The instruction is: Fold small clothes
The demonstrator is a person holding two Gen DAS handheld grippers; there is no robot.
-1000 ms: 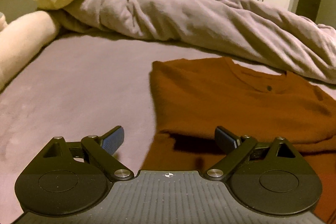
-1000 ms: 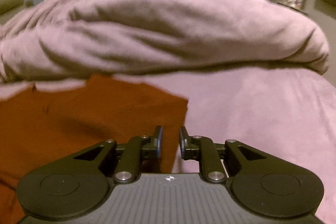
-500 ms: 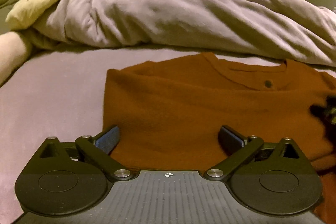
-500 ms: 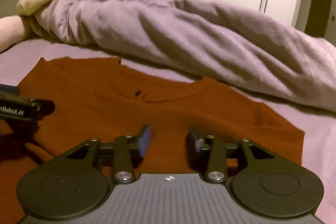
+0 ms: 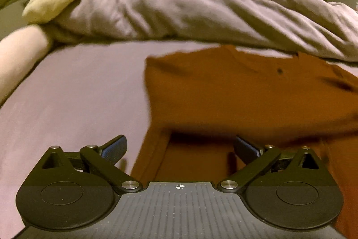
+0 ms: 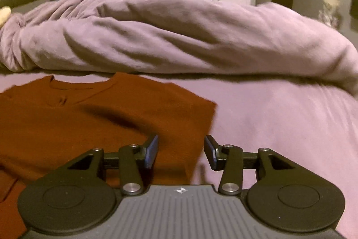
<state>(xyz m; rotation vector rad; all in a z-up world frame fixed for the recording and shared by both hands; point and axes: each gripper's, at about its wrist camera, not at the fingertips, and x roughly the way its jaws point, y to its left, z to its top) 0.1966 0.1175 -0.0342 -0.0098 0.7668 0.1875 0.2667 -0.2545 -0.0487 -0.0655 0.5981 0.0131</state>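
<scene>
Now both of your grippers sit low at the near edge of the rust-orange top (image 5: 257,100) after swinging in over it half a second ago and back out — each is again at its own side of the garment, as it was a second ago. Your right gripper (image 6: 181,150) was nearly shut a second ago; its jaws have since opened to a middling gap and just eased in a little, with the top's right edge lying between them but neither pad pressing on it. Your left gripper (image 5: 180,147) opened to its widest and stands that way, empty, straddling the top's left edge. I read this as a fold just released, with you lining up for the next pinch.

The top lies on the mauve bed sheet (image 5: 73,93), just in front of the heaped duvet (image 5: 201,8), neckline toward the duvet. Its upper part looks folded over the lower — a shadowed step runs across it near the left gripper. A small dark button (image 5: 279,70) sits below the collar. The cloth looks soft and thick, likely to slump when lifted.
</scene>
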